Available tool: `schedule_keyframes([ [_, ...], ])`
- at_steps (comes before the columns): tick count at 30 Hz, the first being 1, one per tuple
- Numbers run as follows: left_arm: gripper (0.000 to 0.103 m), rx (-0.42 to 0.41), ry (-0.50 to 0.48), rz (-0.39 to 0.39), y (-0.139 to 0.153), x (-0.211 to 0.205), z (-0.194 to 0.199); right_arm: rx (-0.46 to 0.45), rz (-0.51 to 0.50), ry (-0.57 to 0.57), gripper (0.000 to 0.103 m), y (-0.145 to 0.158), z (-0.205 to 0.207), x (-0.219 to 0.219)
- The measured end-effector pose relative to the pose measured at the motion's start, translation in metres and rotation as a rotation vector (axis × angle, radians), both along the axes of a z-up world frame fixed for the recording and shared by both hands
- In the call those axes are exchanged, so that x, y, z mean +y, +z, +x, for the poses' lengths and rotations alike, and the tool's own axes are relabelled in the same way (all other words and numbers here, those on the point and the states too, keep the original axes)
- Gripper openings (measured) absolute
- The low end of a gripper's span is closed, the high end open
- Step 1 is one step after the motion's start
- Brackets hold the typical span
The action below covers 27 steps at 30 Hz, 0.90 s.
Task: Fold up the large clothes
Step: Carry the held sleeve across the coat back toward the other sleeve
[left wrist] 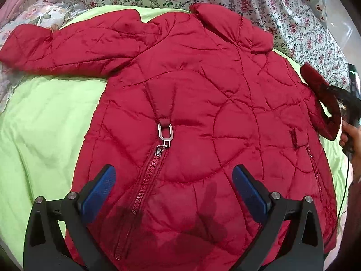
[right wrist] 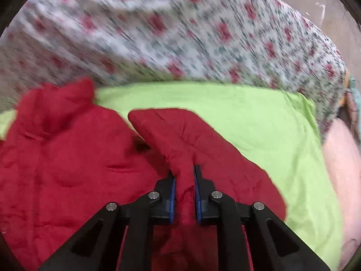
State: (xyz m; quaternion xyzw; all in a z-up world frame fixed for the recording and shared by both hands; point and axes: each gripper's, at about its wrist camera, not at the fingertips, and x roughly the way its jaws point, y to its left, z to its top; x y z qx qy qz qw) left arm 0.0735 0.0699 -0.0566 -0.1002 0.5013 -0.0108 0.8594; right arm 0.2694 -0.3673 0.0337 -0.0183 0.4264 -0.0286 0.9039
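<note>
A floral bedsheet (left wrist: 282, 11) covers the bed, and over it lies a lime-green blanket (left wrist: 45, 124) that serves as the folding surface. Spread on that blanket, front up, is the red quilted jacket (left wrist: 203, 101), its collar toward the far side and one sleeve (left wrist: 67, 45) stretched out flat to the left in the left wrist view. The other sleeve (right wrist: 191, 140) is lifted off the blanket at the jacket's opposite edge, pinched in the right gripper (right wrist: 183, 176), whose blue pads are clamped tight on a fold of its padded fabric; the blur in that view suggests the hand is in motion. The left gripper (left wrist: 173, 176) hovers over the lower front with its jaws standing wide apart and nothing between them, close to the zipper (left wrist: 146, 180) and its metal pull (left wrist: 165, 133). The likely step is carrying the sleeve across the body. The risks, as a judgement: the fabric looks slippery and puffy, so a narrow pinch could slide off mid-swing; a pull made too hard could drag the whole jacket across the blanket and skew it, since the left gripper pins nothing down; and the padding may spring the sleeve back once it is laid over.
</note>
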Motion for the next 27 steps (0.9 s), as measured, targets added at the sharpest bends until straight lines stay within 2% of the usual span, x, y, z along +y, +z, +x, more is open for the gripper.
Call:
schedule_keyframes([
  [4, 0.103, 0.007, 0.008, -0.047, -0.001, 0.004, 0.002, -0.104, 0.133, 0.171, 0.012, 0.022, -0.03, 0.038],
  [8, 0.103, -0.005, 0.002, -0.073, 0.002, 0.008, 0.0, -0.14, 0.251, 0.37, 0.012, 0.021, -0.049, 0.092],
  [11, 0.103, -0.006, -0.009, -0.125, 0.003, 0.016, 0.0, -0.104, 0.288, 0.516, 0.012, 0.002, -0.063, 0.147],
  [16, 0.103, -0.013, -0.03, -0.222, 0.009, 0.032, 0.007, -0.004, 0.253, 0.696, 0.012, -0.04, -0.08, 0.219],
  [20, 0.103, -0.02, -0.049, -0.297, 0.016, 0.041, 0.03, 0.008, 0.188, 0.751, 0.012, -0.057, -0.085, 0.249],
  [23, 0.103, -0.027, -0.063, -0.321, 0.021, 0.044, 0.056, 0.01, 0.202, 0.765, 0.015, -0.062, -0.085, 0.256],
  [27, 0.102, 0.008, -0.086, -0.411, 0.018, 0.042, 0.104, 0.016, 0.211, 0.779, 0.018, -0.066, -0.084, 0.262],
])
